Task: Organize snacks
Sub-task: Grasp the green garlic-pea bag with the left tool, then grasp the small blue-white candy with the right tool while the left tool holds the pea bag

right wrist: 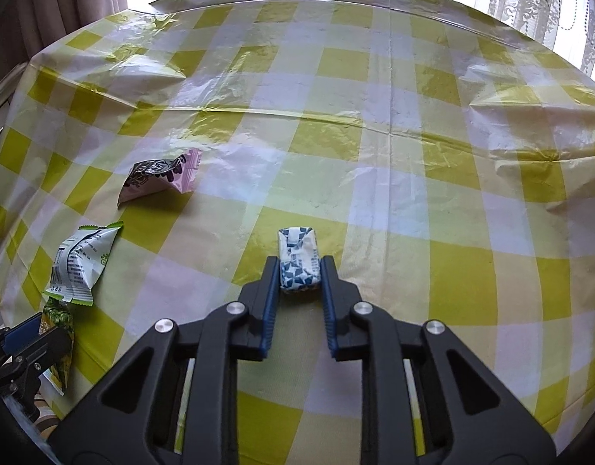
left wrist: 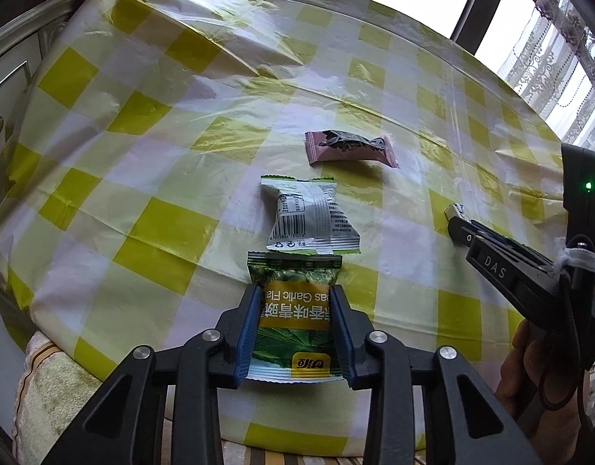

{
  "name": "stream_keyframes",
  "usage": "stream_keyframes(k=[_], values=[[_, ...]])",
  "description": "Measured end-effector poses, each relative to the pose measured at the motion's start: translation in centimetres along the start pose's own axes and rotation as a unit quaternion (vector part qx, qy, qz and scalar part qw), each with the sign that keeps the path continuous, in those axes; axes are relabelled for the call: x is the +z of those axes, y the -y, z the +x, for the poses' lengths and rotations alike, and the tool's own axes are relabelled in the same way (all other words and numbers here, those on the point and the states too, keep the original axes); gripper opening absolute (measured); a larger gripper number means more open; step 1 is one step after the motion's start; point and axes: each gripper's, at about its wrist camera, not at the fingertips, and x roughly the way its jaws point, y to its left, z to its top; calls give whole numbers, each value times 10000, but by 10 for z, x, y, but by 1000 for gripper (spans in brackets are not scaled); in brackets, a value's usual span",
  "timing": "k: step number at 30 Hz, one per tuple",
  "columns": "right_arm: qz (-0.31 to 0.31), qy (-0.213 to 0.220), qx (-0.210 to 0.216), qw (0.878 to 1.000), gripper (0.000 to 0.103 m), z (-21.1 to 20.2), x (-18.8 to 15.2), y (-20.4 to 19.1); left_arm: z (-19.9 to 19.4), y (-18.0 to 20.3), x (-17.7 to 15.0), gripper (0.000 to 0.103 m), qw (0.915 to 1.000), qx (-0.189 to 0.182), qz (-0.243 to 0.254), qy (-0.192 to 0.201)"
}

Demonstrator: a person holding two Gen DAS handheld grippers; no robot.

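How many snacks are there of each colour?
Green packets: 2, the green pea packet in the left gripper and the white-and-green packet.
Pink packets: 1, the pink packet.
Blue-and-white candies: 1, the blue-and-white candy in the right gripper.
Total: 4

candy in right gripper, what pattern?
The candy is white with blue geometric shapes; right wrist view shows it best.

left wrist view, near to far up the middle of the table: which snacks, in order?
green garlic pea packet in the left gripper → white barcode packet → pink packet.
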Motion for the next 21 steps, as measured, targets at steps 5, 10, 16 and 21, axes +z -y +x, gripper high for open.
stream_keyframes(k=[5, 10, 16, 21], values=[[91, 1, -2, 10000, 24, -6, -6, 2, -3, 7, -2, 36, 9997, -79, 189, 90], [247, 60, 26, 9997, 24, -22, -14, 8, -10, 18, -5, 36, 9985, -268, 427, 230], [287, 157, 41, 9995, 24, -46, -28, 10, -21, 22, -6, 36, 9967, -429, 529, 444], [361, 244, 1, 9991, 24, -68, -41, 15, -37, 27, -9, 36, 9941, -648, 567, 654]])
